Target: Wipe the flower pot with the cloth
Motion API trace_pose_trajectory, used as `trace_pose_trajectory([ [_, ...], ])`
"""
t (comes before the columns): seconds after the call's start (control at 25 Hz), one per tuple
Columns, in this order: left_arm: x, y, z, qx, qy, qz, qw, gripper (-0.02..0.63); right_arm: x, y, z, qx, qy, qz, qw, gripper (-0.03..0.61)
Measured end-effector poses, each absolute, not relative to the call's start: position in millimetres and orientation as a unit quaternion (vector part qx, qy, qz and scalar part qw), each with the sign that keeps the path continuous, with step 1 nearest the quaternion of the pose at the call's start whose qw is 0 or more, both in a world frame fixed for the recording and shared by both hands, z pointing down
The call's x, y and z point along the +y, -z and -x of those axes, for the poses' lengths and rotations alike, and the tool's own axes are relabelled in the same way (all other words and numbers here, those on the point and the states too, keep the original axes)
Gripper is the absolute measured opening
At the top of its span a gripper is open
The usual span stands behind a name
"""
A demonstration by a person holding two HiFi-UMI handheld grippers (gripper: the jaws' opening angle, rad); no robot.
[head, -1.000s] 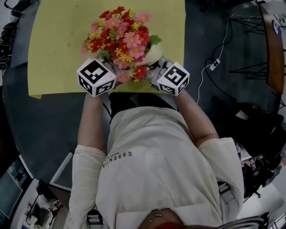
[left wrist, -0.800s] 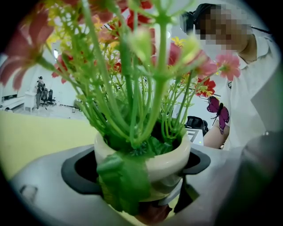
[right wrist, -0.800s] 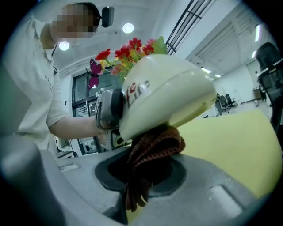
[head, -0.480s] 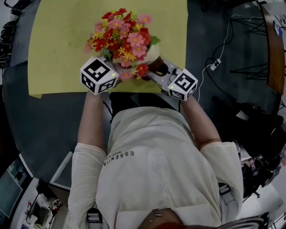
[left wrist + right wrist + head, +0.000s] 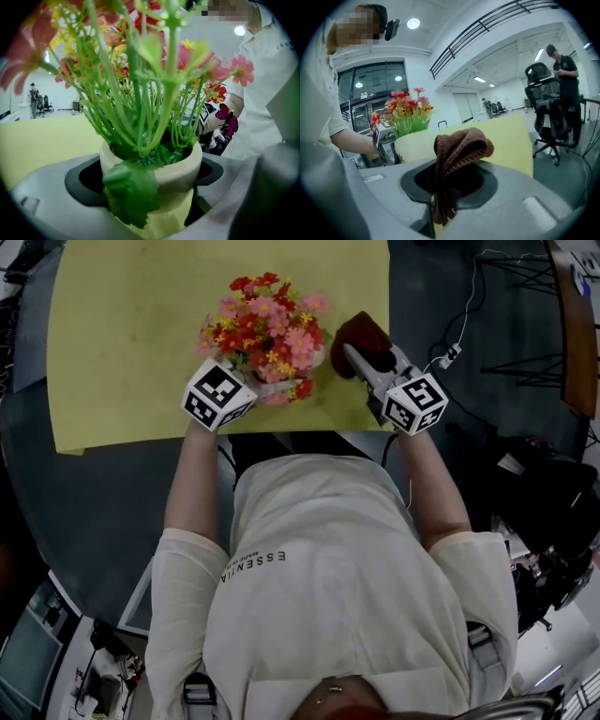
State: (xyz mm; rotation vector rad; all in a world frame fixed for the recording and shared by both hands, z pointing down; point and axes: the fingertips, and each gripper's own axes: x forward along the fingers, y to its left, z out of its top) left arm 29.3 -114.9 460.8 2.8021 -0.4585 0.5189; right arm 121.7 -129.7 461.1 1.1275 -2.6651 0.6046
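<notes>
Yellow mat (image 5: 122,334) covers the dark surface (image 5: 84,493). Over it, the left gripper (image 5: 253,385) has its fingers (image 5: 61,206) clamped on the cream flower pot (image 5: 173,173), upright under red and pink blooms (image 5: 267,320). Just to the right, clear of the pot, the right gripper (image 5: 356,351) pinches the brown knitted cloth (image 5: 459,150).

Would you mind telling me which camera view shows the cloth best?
The right gripper view: the brown knitted cloth fills its middle, pinched between the right gripper's jaws. The head view shows it only as a small dark lump beside the flowers. The left gripper view does not show it.
</notes>
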Motion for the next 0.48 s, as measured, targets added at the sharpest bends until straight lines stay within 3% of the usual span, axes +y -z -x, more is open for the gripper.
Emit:
trace_pose_trajectory([
  [0.48, -110.2, -542.0, -41.4, -0.08, -0.269, -0.958, 0.058, 0.555, -151.7, -471.3, -146.5, -0.871, -0.196, -0.44, 0.093, 0.064],
])
